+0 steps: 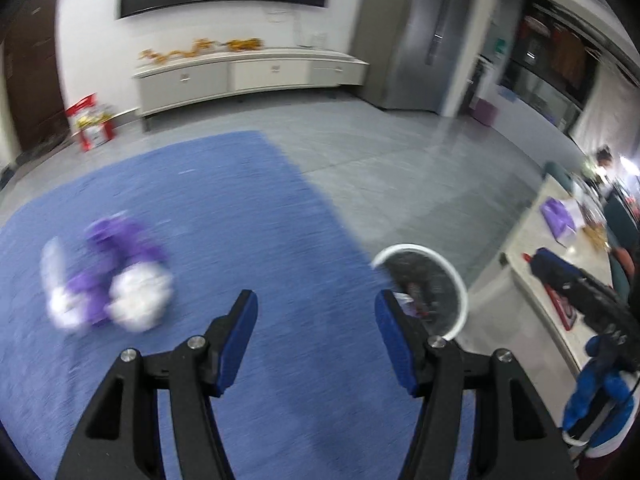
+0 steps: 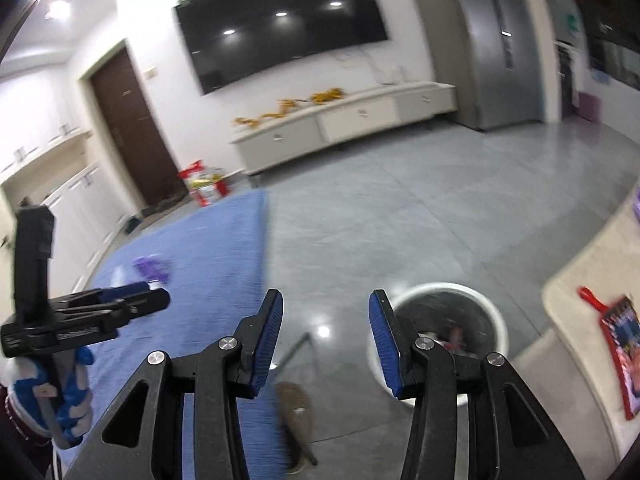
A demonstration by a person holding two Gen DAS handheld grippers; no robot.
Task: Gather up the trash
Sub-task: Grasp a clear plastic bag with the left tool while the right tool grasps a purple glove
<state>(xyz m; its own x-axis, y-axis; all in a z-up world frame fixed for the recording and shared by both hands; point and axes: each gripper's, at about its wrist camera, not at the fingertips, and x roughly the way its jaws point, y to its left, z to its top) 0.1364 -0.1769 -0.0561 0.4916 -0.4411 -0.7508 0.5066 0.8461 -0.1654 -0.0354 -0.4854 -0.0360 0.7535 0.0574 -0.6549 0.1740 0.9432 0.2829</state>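
Crumpled purple and white trash (image 1: 108, 280) lies blurred on the blue carpet (image 1: 240, 208), left of and beyond my left gripper (image 1: 317, 300). That gripper is open with nothing between its blue pads. A round bin with a white rim (image 1: 420, 246) stands on the grey floor just past its right finger, with some litter inside. My right gripper (image 2: 326, 300) is open and empty above the floor, and the bin (image 2: 448, 286) sits behind its right finger. The right wrist view shows the same trash (image 2: 150, 268) far off on the carpet, beyond the left gripper (image 2: 152, 294).
A brown object (image 2: 296, 404) with a thin handle lies on the floor at the carpet's edge. A pale table (image 2: 580, 292) at the right carries a red packet (image 2: 620, 356). A low white cabinet (image 1: 248, 76), a wall screen and a grey fridge (image 1: 424, 40) line the far side.
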